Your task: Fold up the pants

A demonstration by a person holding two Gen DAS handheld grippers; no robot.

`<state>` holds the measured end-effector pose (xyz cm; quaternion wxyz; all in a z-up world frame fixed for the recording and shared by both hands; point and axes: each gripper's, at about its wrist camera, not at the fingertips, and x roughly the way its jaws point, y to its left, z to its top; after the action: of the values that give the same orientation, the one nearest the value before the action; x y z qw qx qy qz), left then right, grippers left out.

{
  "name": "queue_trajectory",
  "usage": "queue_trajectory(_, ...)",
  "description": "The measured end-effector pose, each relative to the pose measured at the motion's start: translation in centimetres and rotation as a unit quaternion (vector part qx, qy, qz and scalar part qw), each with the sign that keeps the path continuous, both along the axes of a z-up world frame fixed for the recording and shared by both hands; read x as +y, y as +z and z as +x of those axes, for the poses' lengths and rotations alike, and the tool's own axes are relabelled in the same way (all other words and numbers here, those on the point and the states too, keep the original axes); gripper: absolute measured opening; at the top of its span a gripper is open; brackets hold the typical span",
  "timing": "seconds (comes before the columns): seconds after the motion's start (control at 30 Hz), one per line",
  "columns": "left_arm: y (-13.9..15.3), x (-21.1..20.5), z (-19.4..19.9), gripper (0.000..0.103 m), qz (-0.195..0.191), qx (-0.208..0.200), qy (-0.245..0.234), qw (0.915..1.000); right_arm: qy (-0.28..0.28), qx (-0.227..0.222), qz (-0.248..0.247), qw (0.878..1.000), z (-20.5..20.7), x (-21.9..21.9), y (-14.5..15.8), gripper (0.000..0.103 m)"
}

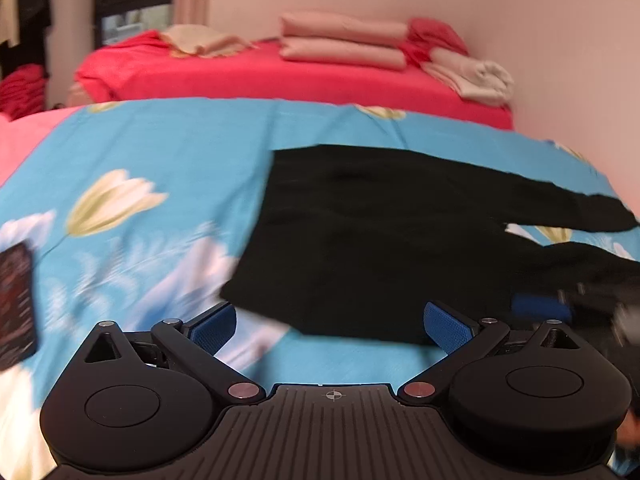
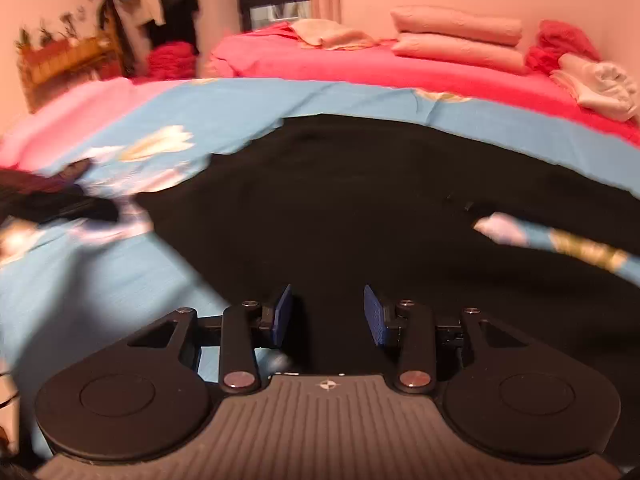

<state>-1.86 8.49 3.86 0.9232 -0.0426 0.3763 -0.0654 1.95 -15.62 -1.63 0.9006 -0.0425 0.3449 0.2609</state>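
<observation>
**Inspector:** Left wrist view first. The left tool [image 1: 330,326] has its jaws spread wide with nothing between them. The black pants [image 1: 380,240] lie flat on the blue flowered bedsheet [image 1: 168,152], just ahead of the tool and off to its right. The waist end is nearest the tool's centre line, and the two legs run away to the right with a strip of sheet showing between them.

**Clerk:** And the other tool in that view?

**Inspector:** A blurred blue pad shows at the right, close over the near leg. That I take for the right tool.

**Clerk:** Right wrist view?

**Inspector:** The right tool [image 2: 327,316] stands partly open, pads apart, holding nothing. Pants fabric fills the space directly ahead of and under it. Whether the pads touch the cloth, I cannot tell.

**Clerk:** Progress?

**Inspector:** By my judgement, early. The garment looks spread out, with the legs still apart. Laying one leg over the other and folding lengthwise both remain. Folded linen [image 2: 456,36] sits far beyond, on the red bed [image 2: 360,68].
</observation>
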Motion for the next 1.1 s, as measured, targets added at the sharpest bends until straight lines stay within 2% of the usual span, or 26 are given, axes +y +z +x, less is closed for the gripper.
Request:
queue_trajectory(0.07,-0.5,-1.5,2.4,0.103,-0.005,0.015,-0.017,0.9997,0.026,0.033,0.028,0.999,-1.4,-1.0,0.4,0.046)
queue_trajectory(0.13,-1.5,-2.8,4.7,0.103,-0.004,0.030,-0.031,0.9991,0.002,0.016,0.029,0.999,-2.8,-2.6,1.2,0.045)
queue_trajectory(0.23,-4.1,-4.0,7.2,0.103,0.018,0.073,-0.021,0.9969,-0.076,-0.027,0.015,0.997,-4.6,-6.3,2.2,0.056)
queue_trajectory(0.3,-4.9,-4.5,7.0,0.103,0.042,0.060,-0.018,0.9972,-0.137,-0.050,-0.006,0.989,-5.0,-8.9,2.6,0.066)
queue_trajectory(0.43,-5.3,-4.6,6.5,0.103,0.047,0.045,-0.014,0.9978,-0.254,-0.071,-0.068,0.962,-4.2,-13.2,1.5,0.066)
queue_trajectory(0.47,-5.3,-4.6,6.5,0.103,0.045,0.046,-0.013,0.9978,-0.271,-0.057,-0.088,0.957,-3.6,-14.1,0.7,0.056)
queue_trajectory(0.5,-5.3,-4.6,6.5,0.103,0.046,0.047,-0.013,0.9978,-0.277,-0.042,-0.101,0.955,-3.2,-14.6,-0.2,0.052)
queue_trajectory(0.53,-5.3,-4.6,6.5,0.103,0.047,0.047,-0.013,0.9977,-0.272,-0.046,-0.084,0.957,-3.7,-15.3,-0.3,0.044)
queue_trajectory(0.6,-5.3,-4.6,6.5,0.103,0.048,0.047,-0.014,0.9977,-0.268,-0.018,-0.060,0.961,-4.4,-15.9,0.2,0.007)
queue_trajectory(0.7,-5.2,-4.6,6.5,0.103,0.047,0.046,-0.015,0.9977,-0.274,0.011,-0.056,0.960,-5.7,-15.7,1.3,0.006)
queue_trajectory(0.77,-5.2,-4.4,6.4,0.103,0.046,0.045,-0.016,0.9978,-0.261,0.021,-0.056,0.963,-7.2,-15.7,2.2,0.006)
queue_trajectory(0.83,-5.2,-4.3,6.4,0.103,0.046,0.045,-0.016,0.9978,-0.262,0.013,-0.047,0.964,-7.7,-16.0,3.1,0.006)
queue_trajectory(0.87,-5.2,-4.3,6.4,0.103,0.046,0.045,-0.016,0.9978,-0.266,-0.004,-0.041,0.963,-7.8,-16.3,3.4,0.014)
queue_trajectory(0.9,-5.2,-4.3,6.4,0.103,0.046,0.046,-0.015,0.9978,-0.276,-0.019,-0.042,0.960,-7.6,-16.4,3.6,0.041)
queue_trajectory(0.97,-5.2,-4.3,6.3,0.103,0.047,0.045,-0.013,0.9978,-0.298,-0.042,-0.050,0.952,-6.4,-16.7,3.7,0.074)
queue_trajectory(1.07,-5.3,-4.3,6.2,0.103,0.047,0.043,-0.011,0.9979,-0.301,-0.060,-0.066,0.950,-4.5,-16.6,2.8,0.070)
queue_trajectory(1.1,-5.2,-4.3,6.2,0.103,0.047,0.042,-0.012,0.9979,-0.304,-0.059,-0.079,0.948,-3.7,-16.5,2.2,0.052)
